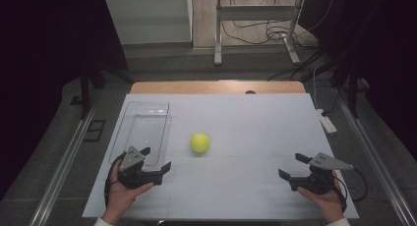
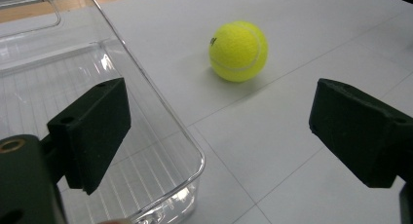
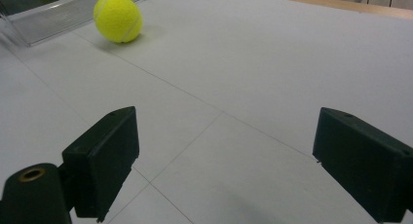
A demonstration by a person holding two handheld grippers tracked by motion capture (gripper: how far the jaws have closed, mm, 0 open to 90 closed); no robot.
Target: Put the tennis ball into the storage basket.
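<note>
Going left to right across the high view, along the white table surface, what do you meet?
Left gripper → clear plastic tray (it overlaps the gripper, reaching a little further right) → yellow tennis ball → right gripper.

Table (image 1: 236,196): carrying the tray, the ball and both grippers; its far edge lying toward the top of the high view.
Tray (image 1: 142,130): lying on the left part of the table, its long side running away from the person.
Ball (image 1: 200,142): sitting on the table near the middle, just right of the tray, apart from it.
Left gripper (image 1: 156,159): resting at the tray's near right corner, one jaw over the tray, the ball ahead and to its right.
Right gripper (image 1: 291,167): sitting near the table's right edge, well apart from the ball, pointing left.
</note>
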